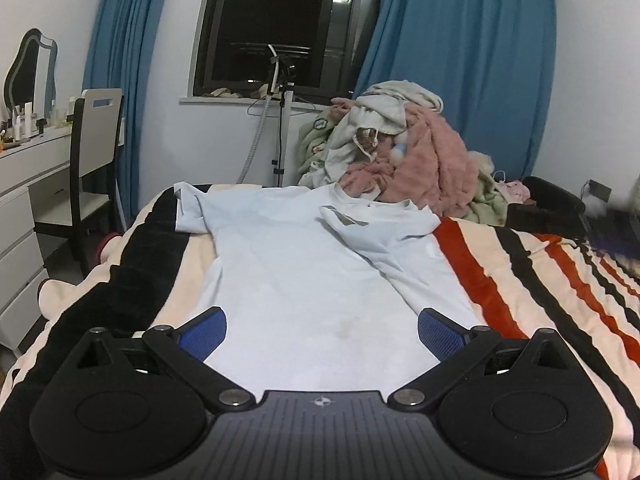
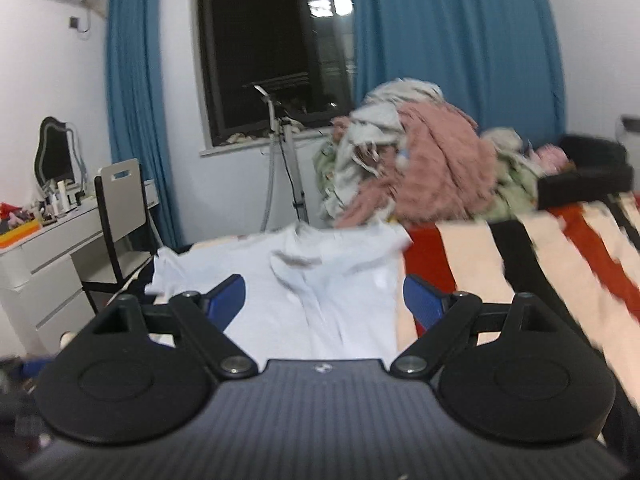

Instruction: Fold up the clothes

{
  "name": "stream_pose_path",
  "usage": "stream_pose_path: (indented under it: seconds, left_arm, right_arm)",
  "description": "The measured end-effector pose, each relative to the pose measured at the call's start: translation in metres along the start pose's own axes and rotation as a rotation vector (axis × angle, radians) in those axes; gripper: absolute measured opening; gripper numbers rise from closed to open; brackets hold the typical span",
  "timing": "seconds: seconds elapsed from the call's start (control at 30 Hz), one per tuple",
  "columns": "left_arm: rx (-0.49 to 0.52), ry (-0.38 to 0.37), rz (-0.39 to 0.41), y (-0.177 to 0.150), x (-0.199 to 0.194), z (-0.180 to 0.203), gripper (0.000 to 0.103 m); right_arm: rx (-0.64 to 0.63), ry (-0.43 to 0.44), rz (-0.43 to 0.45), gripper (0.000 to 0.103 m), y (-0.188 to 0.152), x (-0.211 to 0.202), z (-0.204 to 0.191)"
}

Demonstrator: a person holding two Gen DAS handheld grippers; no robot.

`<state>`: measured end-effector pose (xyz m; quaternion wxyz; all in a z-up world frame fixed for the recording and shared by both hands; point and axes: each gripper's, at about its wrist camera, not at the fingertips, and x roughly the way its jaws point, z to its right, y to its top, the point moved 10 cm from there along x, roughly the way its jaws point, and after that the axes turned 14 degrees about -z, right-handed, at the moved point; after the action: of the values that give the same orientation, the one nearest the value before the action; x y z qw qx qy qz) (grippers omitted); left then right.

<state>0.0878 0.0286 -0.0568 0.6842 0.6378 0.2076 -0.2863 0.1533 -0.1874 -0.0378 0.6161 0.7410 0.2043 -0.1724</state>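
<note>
A pale blue T-shirt (image 1: 296,268) lies spread on the striped blanket (image 1: 520,280), collar at the far end. Its right side and sleeve are folded inward over the body; the left sleeve lies out to the far left. My left gripper (image 1: 322,330) is open and empty, over the shirt's near hem. In the right wrist view the same shirt (image 2: 340,280) lies ahead, blurred. My right gripper (image 2: 324,296) is open and empty, above the shirt's near right part.
A heap of pink, green and white clothes (image 1: 400,152) sits at the bed's far end. A white dresser (image 1: 24,200) and chair (image 1: 96,160) stand left of the bed. A stand (image 1: 280,120) is by the window. A black object (image 1: 548,204) lies far right.
</note>
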Motion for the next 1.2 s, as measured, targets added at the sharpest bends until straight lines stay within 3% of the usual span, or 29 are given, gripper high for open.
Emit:
stream_pose_path:
  seconds: [0.2, 0.73, 1.2]
  left_arm:
    - [0.017, -0.011, -0.013, -0.008, -0.006, 0.011, 0.103]
    - [0.109, 0.058, -0.050, -0.017, 0.006, 0.020, 0.102]
    - [0.249, -0.025, -0.139, -0.032, 0.023, 0.066, 0.096]
  right_arm:
    - [0.051, -0.018, -0.009, 0.087, -0.047, -0.026, 0.022]
    - [0.103, -0.024, 0.005, 0.087, -0.046, -0.033, 0.038]
    - [0.190, -0.027, 0.053, 0.087, -0.029, -0.057, 0.080]
